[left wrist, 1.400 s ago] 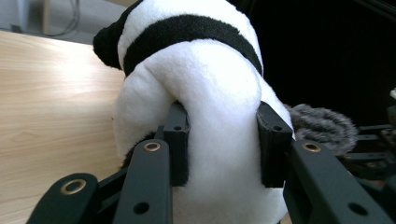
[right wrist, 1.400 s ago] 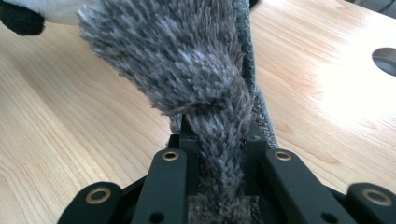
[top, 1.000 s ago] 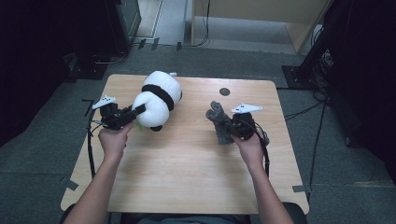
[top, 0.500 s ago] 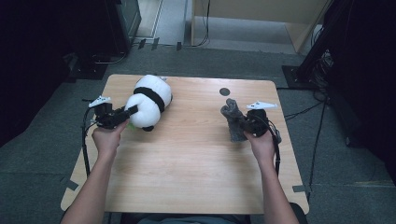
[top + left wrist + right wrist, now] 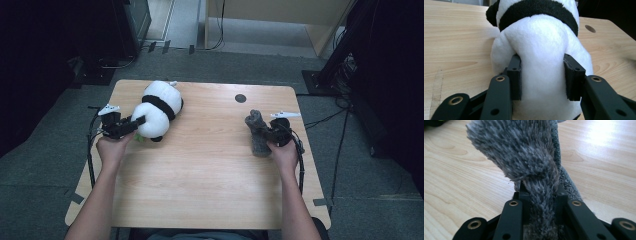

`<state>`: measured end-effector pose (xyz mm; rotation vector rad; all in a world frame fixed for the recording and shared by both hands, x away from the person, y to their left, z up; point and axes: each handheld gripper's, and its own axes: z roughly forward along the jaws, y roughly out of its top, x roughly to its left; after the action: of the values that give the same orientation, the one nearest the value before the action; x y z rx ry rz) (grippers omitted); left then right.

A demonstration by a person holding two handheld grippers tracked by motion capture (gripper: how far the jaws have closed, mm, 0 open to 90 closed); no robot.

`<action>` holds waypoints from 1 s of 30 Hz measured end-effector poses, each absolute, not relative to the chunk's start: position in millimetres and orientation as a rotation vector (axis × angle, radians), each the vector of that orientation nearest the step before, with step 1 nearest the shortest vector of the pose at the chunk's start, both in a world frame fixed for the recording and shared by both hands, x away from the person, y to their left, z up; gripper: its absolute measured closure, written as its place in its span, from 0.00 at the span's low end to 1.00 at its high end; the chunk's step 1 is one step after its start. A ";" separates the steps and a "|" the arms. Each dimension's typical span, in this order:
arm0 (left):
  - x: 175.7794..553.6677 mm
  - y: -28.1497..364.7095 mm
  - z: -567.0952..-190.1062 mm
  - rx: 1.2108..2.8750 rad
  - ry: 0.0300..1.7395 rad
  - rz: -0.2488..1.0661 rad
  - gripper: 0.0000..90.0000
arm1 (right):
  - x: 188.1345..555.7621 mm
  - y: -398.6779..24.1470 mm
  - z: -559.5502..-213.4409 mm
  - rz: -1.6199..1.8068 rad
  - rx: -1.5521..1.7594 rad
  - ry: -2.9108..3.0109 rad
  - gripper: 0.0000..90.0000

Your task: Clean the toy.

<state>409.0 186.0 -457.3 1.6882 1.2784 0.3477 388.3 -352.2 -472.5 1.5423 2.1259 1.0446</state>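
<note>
Grey carpet surrounds a pale wooden tabletop (image 5: 200, 165) with a small dark round hole (image 5: 240, 98) near its far edge, and dark equipment stands in the shadows beyond it. On the left side lies a white plush panda (image 5: 159, 107) with a black band across its body, resting on the wood close to the left edge. From the high view the left claw (image 5: 140, 120) reaches level toward the toy's near end, carried by the person's left hand (image 5: 112, 148). In the left gripper view the 2 jaws sit on either side of a white bulge of the panda (image 5: 541, 62), their pads (image 5: 517, 77) against the plush and denting it only lightly — the jaws have just been opening, with the toy between them. On the right side, well apart from the panda, the right claw (image 5: 264, 134) is clenched on a grey furry toy (image 5: 257, 131) that rises tilted from the tabletop. The right gripper view shows the shaggy grey pile (image 5: 529, 157) squeezed narrow between the jaws — its flared end spreads out above them over the wood, and a flatter grey knit strip shows behind it.
</note>
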 end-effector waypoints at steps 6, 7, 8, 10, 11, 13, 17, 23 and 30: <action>410.5 189.1 -459.6 1.692 1.288 0.334 0.51 | 394.5 -353.1 -485.0 1.021 1.557 2.129 0.78; 410.8 189.8 -459.6 1.689 1.292 0.332 0.47 | 395.2 -353.5 -486.3 1.008 1.558 2.129 0.76; 411.1 190.1 -459.9 1.685 1.292 0.333 0.44 | 395.6 -354.3 -487.3 0.997 1.564 2.129 0.74; 411.2 190.4 -460.2 1.686 1.281 0.334 0.39 | 396.6 -356.3 -489.7 0.986 1.577 2.133 0.69; 411.3 190.8 -460.5 1.684 1.272 0.329 0.37 | 396.9 -357.2 -490.7 0.980 1.584 2.135 0.67; 411.5 191.6 -460.6 1.680 1.267 0.326 0.33 | 397.2 -357.9 -491.6 0.974 1.585 2.140 0.64; 410.6 192.6 -457.2 1.682 1.269 0.340 0.30 | 396.5 -358.2 -489.3 0.997 1.566 2.130 0.53; 409.6 191.7 -450.2 1.724 1.249 0.343 0.25 | 396.9 -360.3 -485.7 1.096 1.604 2.128 0.41; 404.7 186.2 -440.1 1.779 1.205 0.359 0.24 | 391.3 -360.3 -475.9 1.141 1.582 2.129 0.40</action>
<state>404.7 186.2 -440.1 1.7793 1.2049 0.3589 391.3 -360.3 -475.9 1.5824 2.1294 1.1415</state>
